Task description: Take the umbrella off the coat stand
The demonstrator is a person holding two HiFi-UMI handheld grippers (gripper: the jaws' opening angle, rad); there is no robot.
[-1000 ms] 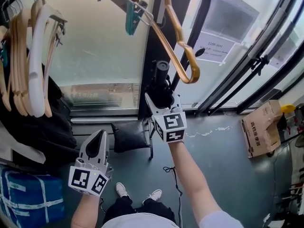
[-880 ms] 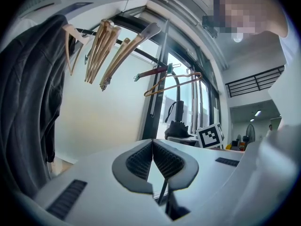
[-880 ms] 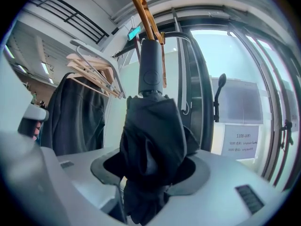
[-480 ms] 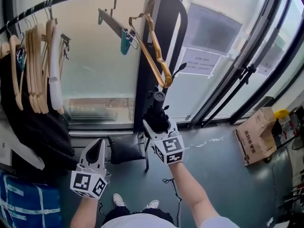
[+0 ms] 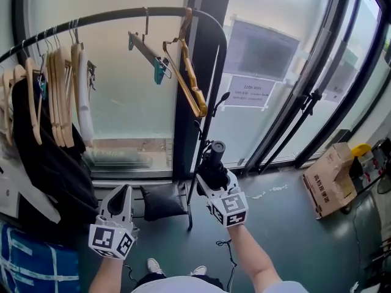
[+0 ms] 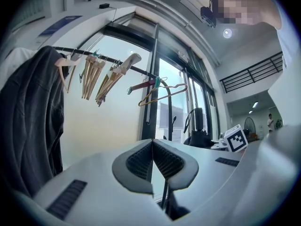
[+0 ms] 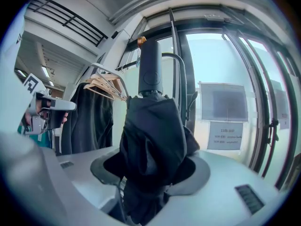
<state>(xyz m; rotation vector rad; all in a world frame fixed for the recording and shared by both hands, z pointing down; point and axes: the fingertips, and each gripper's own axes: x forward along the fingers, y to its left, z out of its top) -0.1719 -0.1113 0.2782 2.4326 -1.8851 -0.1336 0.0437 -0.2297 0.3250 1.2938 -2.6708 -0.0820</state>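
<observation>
Near the right end of the coat stand (image 5: 122, 15), just beside its thin upright, a folded black umbrella (image 5: 216, 156) is held upright by the right tool (image 5: 214, 179). In the right gripper view the jaws are seen set fairly wide and pressed against the bunched black fabric, with the round handle pointing up above them. Whether the umbrella touches the stand cannot be told. It is carried below a wooden hanger (image 5: 188, 81) that hangs from the rail beside a hanger with teal clips (image 5: 148, 49).

At the near left, the left tool (image 5: 121, 193) is held low and well apart from the umbrella. Its jaws are brought together at the tips, and nothing is held between them. Further left, a row of pale hangers (image 5: 58, 96) and a dark garment (image 5: 55, 163) are hung on the rail. On the far glass wall a paper notice (image 5: 252, 91) is fixed, and at the right a cardboard box (image 5: 330, 179) is set on the floor (image 5: 287, 224).
</observation>
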